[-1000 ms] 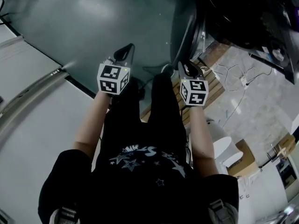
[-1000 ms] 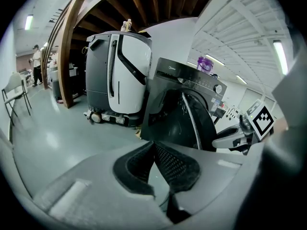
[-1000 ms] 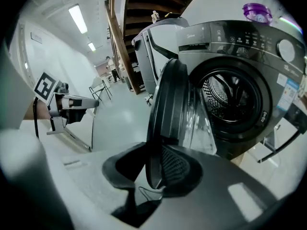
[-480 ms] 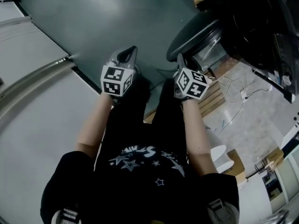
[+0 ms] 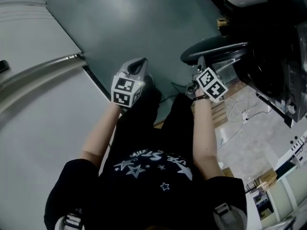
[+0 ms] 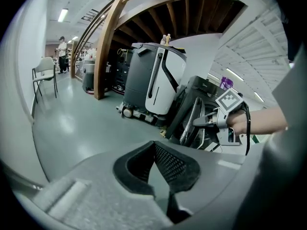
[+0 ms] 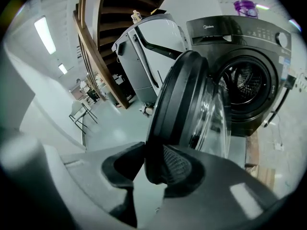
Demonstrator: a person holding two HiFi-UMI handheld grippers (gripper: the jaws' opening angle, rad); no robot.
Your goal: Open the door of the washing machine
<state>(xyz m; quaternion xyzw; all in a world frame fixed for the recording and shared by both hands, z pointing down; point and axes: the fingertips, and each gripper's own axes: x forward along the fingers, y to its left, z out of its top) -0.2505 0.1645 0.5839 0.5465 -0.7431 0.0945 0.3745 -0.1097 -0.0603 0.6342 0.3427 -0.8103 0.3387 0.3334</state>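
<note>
The dark washing machine [image 7: 240, 28] stands with its drum [image 7: 244, 85] exposed. Its round glass door [image 7: 187, 109] is swung far out, seen in the head view as a dark disc [image 5: 216, 51] off the machine's front [image 5: 278, 66]. My right gripper [image 7: 148, 171] is shut on the door's black rim, which sits between its pads; the head view shows this gripper [image 5: 200, 65] at the rim's near edge. My left gripper [image 5: 139, 63] hangs over the green floor to the left, open and empty [image 6: 153, 169]. From the left gripper view, the right gripper [image 6: 206, 122] is at the door's edge [image 6: 192, 123].
A grey-and-white machine [image 7: 144, 47] stands left of the washer. A purple bottle [image 7: 245, 6] sits on top of the washer. Wooden slats [image 5: 220, 110] and loose cables [image 5: 237, 114] lie under its front. A curved wooden beam [image 6: 108, 42], a chair [image 6: 45, 75] and a distant person [image 6: 61, 54] are further off.
The door has swung further out from the machine with my right gripper on its rim. Both hands have shifted sideways, and the left gripper stays empty.
</note>
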